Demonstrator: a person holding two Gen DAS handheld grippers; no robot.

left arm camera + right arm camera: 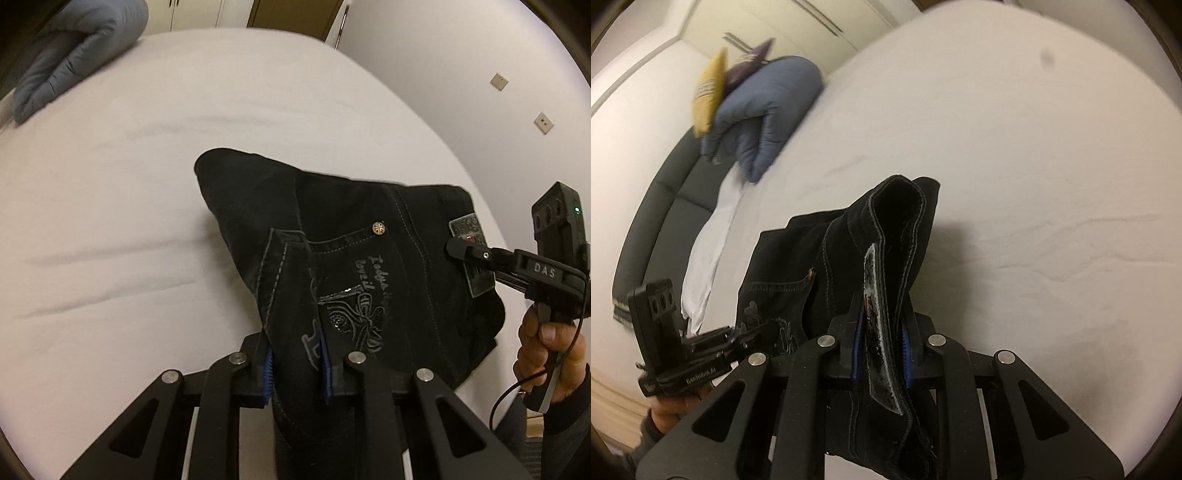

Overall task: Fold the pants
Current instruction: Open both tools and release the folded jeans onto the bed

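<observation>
Black pants (pixel 369 258) lie mid-frame over the white bed (pixel 110 221). Left gripper (pixel 297 365) and right gripper (pixel 882 347) jaws both clench the fabric.

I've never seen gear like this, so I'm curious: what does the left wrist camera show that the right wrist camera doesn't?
Only the left wrist view shows the back pocket's embroidery, its metal rivet and two wall outlets.

Only the right wrist view shows a yellow cushion, a purple cushion and the dark headboard.

Both show the black jeans held above the white bed, the blue duvet, and both tongs, left and right, clamped on the denim.
</observation>
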